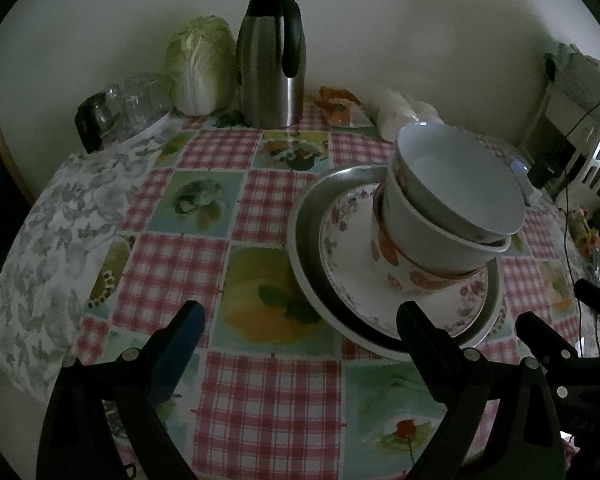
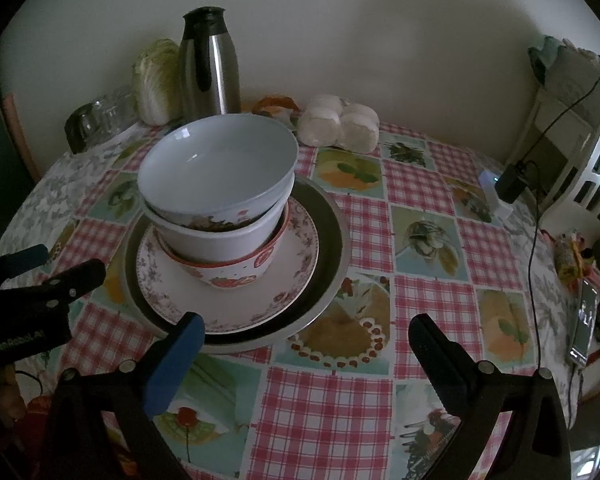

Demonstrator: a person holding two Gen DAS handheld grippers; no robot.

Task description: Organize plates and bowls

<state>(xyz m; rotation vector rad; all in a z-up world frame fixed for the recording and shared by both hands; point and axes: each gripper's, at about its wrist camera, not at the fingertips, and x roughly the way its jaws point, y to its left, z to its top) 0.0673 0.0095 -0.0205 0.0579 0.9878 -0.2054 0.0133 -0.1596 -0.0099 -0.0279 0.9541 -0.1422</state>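
— Where had you got to when you paused?

— As I judged it, at or near the end. The crockery stood in one stack on the round table (image 2: 428, 184): a metal tray (image 2: 332, 236) at the bottom, a floral plate (image 2: 296, 264) on it, then three bowls nested, a red-patterned bowl (image 2: 228, 274) lowest, a white bowl (image 2: 220, 240) in it, and the top bowl (image 2: 216, 172) sitting tilted rather than level.

— And the grippers?

— Both empty. The left gripper (image 1: 300, 320) had its jaws spread wide with nothing between them, hovering over the cloth just beside the stack's near rim, the stack ahead and to its right. The right gripper (image 2: 304, 328) was spread just as wide and also bare; the stack lay ahead and to its left, the tray's edge close to the blue-padded finger (image 2: 176, 360). Neither touched anything that I could see.

— So what did the next move call for?

— I saw no loose plate or bowl elsewhere, only a thermos (image 2: 208, 68), a cabbage (image 2: 156, 80) and wrapped buns (image 2: 340, 124) by the wall. If anything, I would have seated that tilted bowl squarely, gripping its rim lightly so the pile didn't slide.
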